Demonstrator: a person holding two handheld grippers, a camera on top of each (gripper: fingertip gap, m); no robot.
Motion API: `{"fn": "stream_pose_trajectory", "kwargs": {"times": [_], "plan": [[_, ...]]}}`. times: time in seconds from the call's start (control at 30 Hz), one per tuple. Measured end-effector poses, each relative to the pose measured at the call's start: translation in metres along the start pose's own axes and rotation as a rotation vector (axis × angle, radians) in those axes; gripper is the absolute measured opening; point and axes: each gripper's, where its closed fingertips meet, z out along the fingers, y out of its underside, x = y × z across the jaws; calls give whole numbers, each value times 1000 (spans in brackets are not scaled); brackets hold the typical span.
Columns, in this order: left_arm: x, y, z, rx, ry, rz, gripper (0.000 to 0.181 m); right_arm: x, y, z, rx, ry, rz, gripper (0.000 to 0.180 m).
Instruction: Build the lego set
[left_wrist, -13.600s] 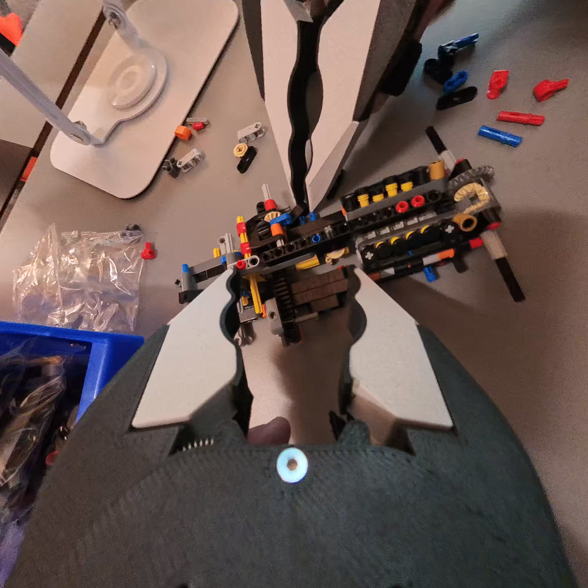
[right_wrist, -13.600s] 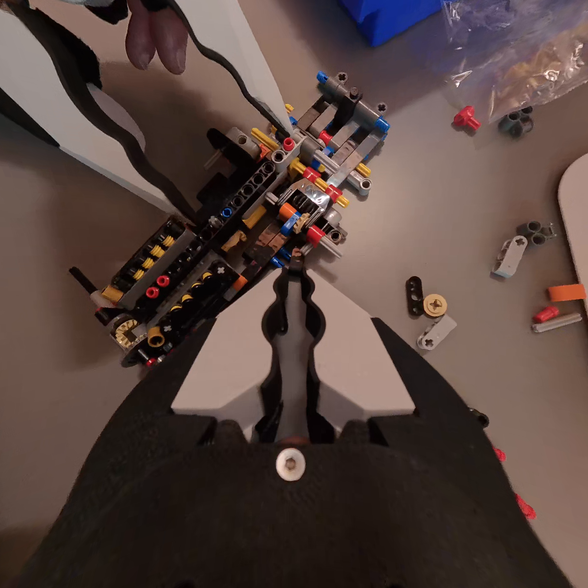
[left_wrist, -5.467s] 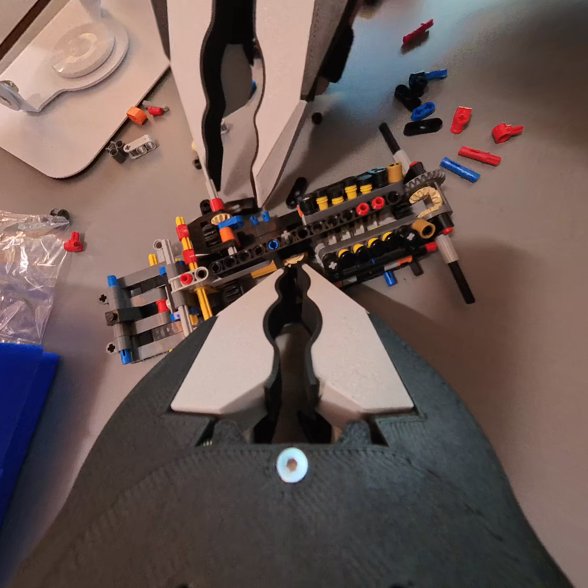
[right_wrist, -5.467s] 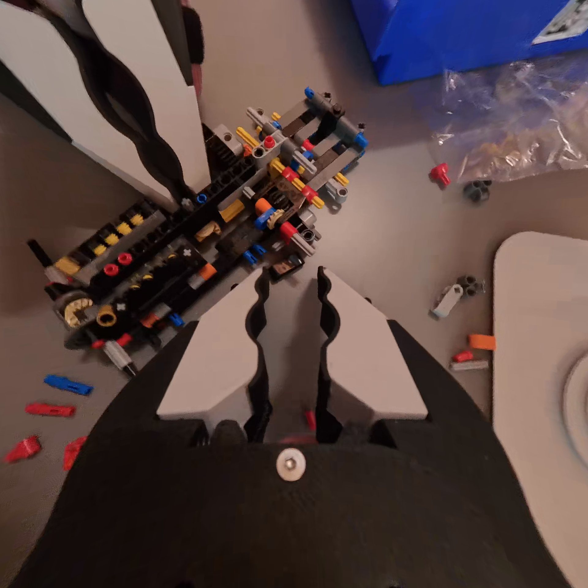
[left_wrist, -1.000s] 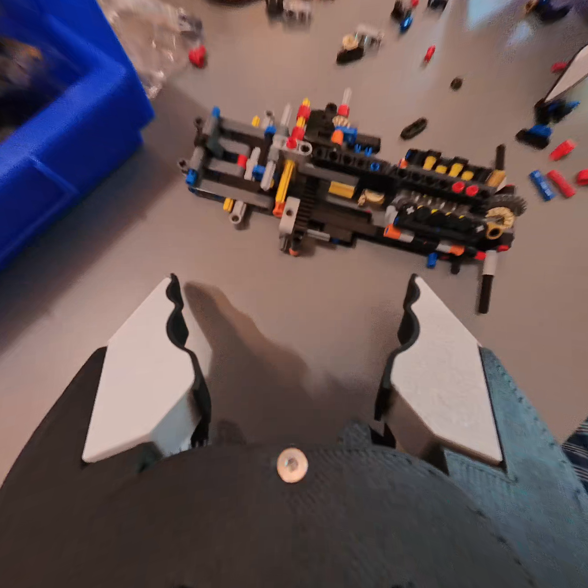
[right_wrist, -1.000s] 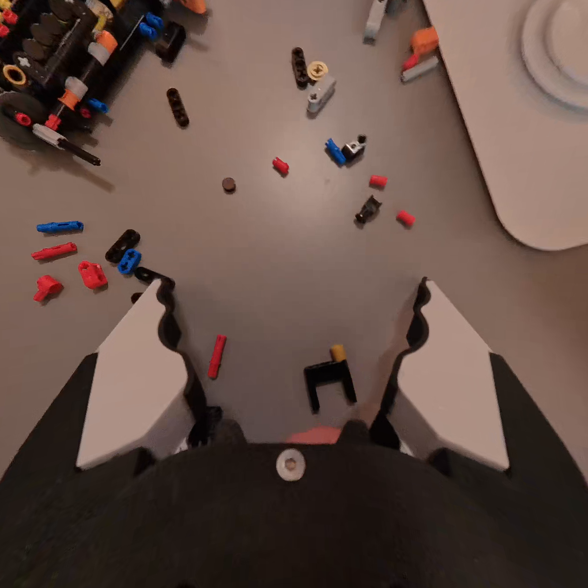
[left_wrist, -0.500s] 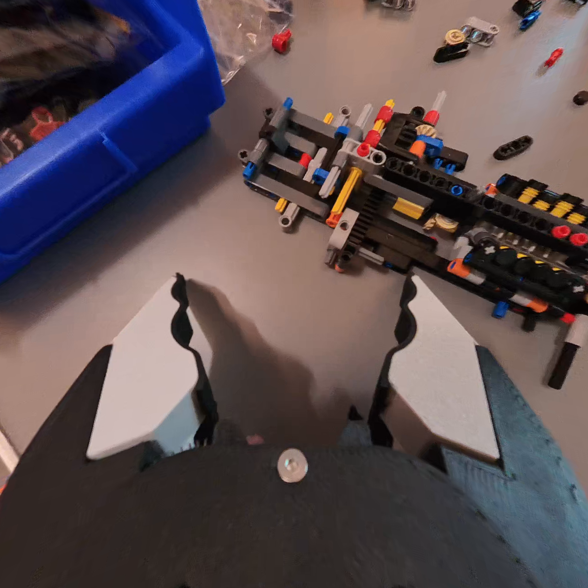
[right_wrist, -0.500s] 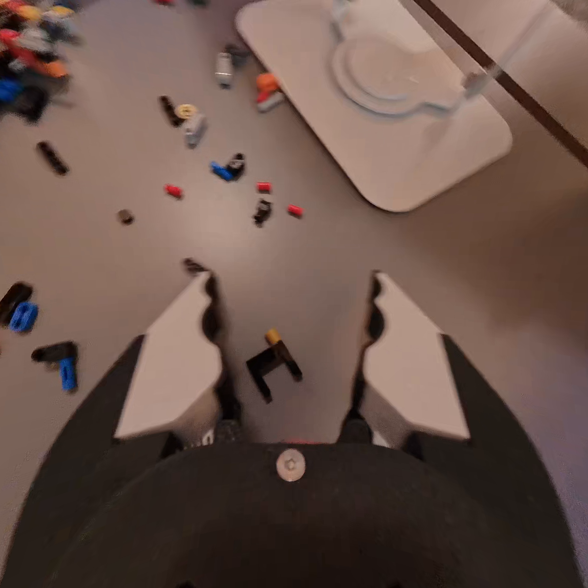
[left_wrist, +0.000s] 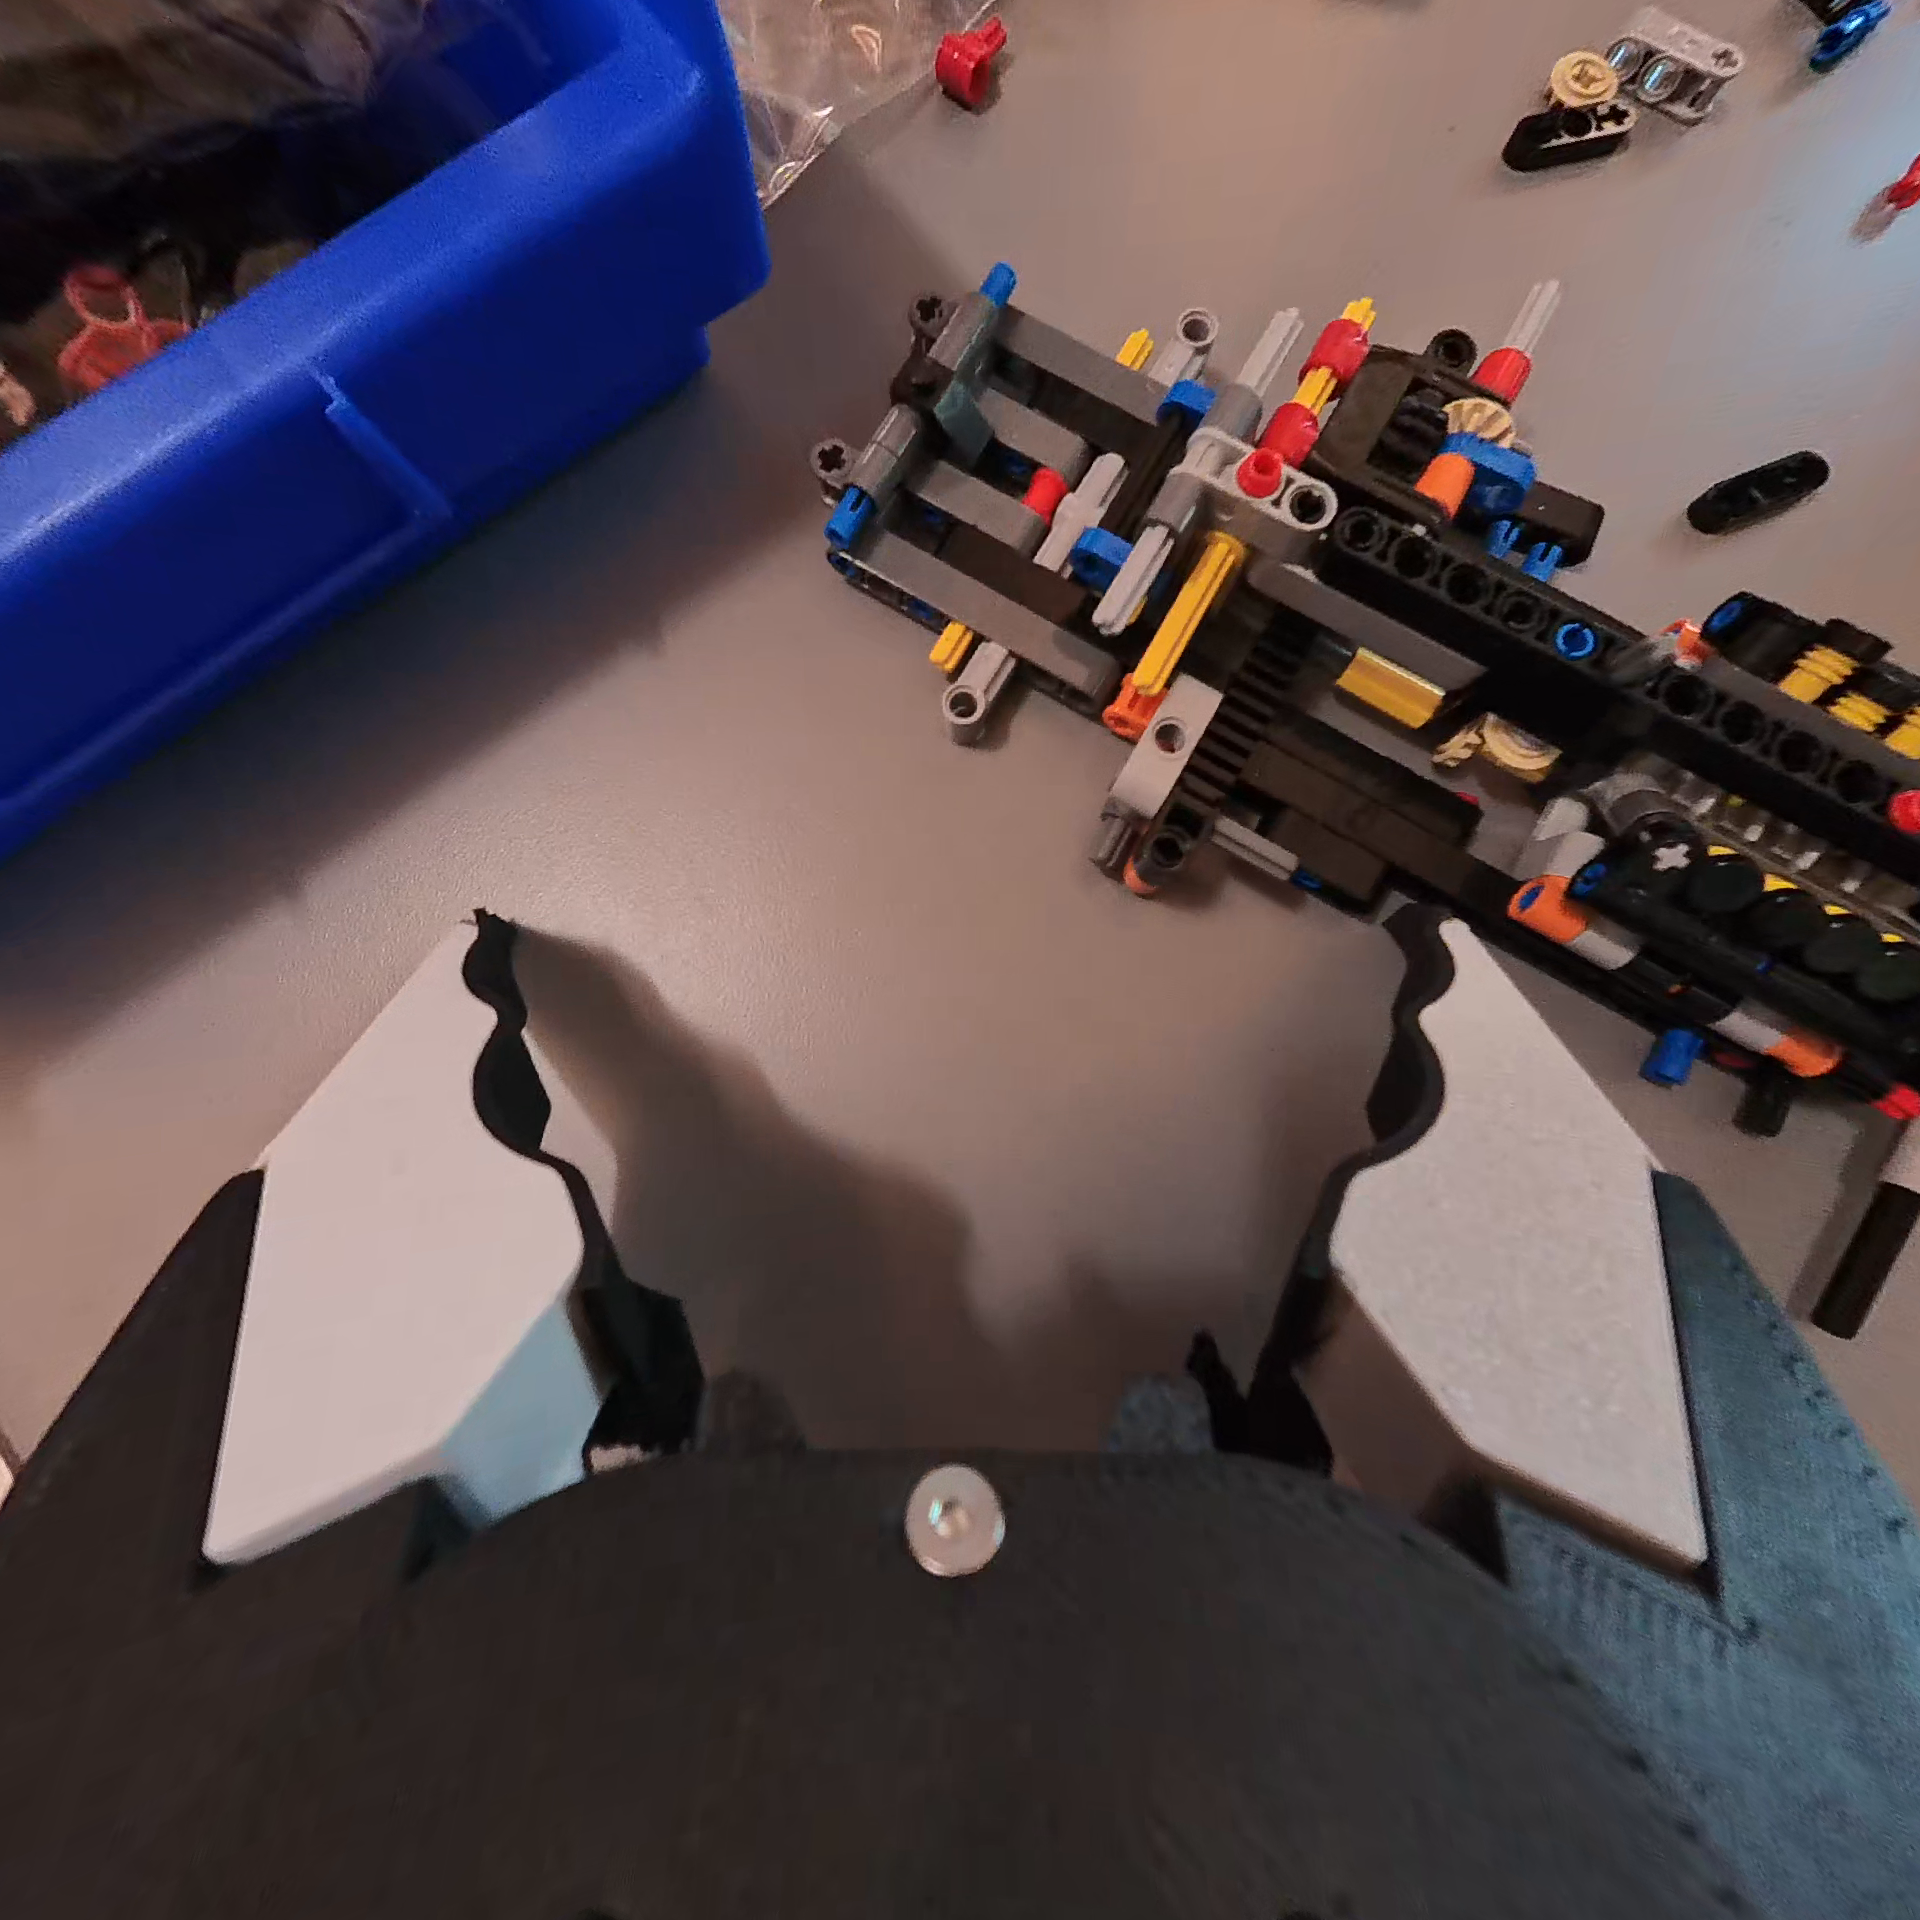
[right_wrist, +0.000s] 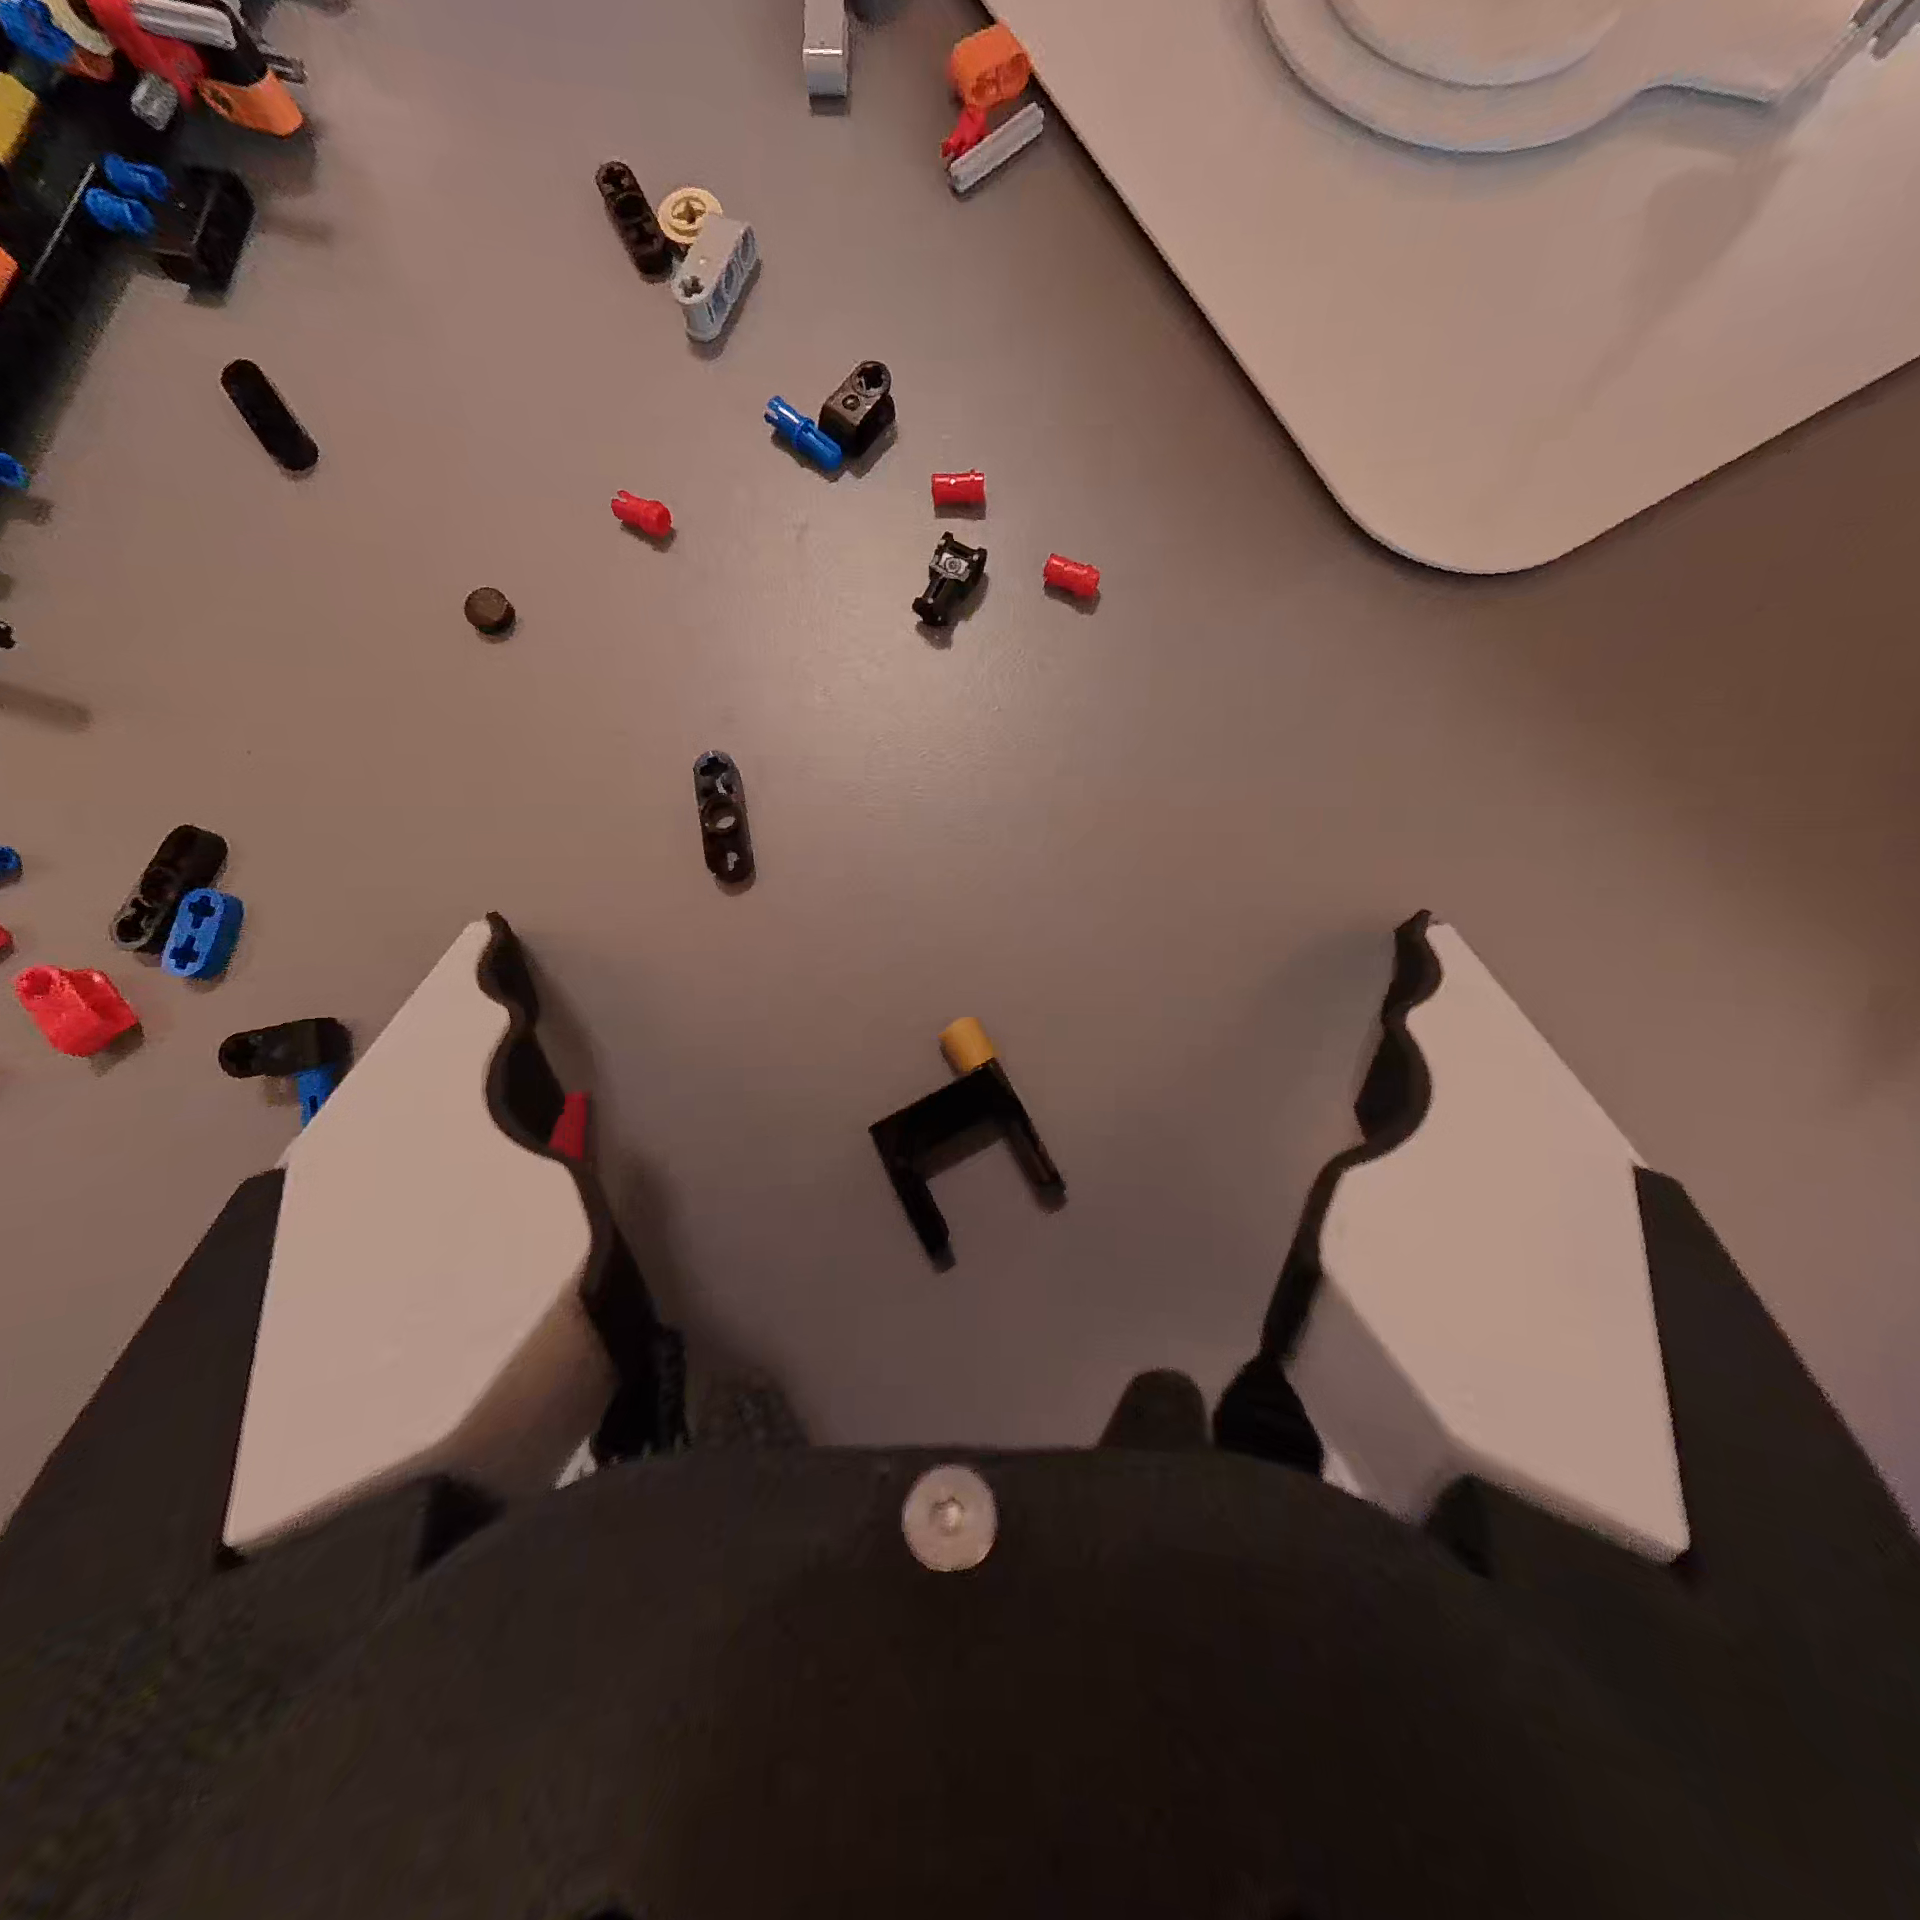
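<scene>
The lego build (left_wrist: 1382, 634), a long black and grey frame with yellow, red and blue pins, lies on the grey table ahead and to the right of my left gripper (left_wrist: 951, 925). That gripper is open and empty. A corner of the build also shows at the top left of the right wrist view (right_wrist: 125, 135). My right gripper (right_wrist: 956, 920) is open wide and empty above the table. A black U-shaped piece with a tan pin (right_wrist: 966, 1138) lies between its fingers. A red pin (right_wrist: 569, 1125) shows beside the left finger (right_wrist: 416, 1195).
A blue bin (left_wrist: 343, 395) with bagged parts stands to the left of the build, a clear bag (left_wrist: 831, 62) behind it. Loose pins and connectors (right_wrist: 831, 426) are scattered ahead of the right gripper. A white stand base (right_wrist: 1507, 270) fills the top right.
The left gripper has moved closer to the build, still open. The right gripper has swung back left and opened wider; the black U-shaped piece stays between its fingers.
</scene>
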Motion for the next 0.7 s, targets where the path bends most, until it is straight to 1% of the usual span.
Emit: {"fn": "stream_pose_trajectory", "kwargs": {"times": [0.7], "plan": [[1, -1, 1, 1, 1, -2, 158, -2, -2, 2, -2, -10, -5, 156]]}}
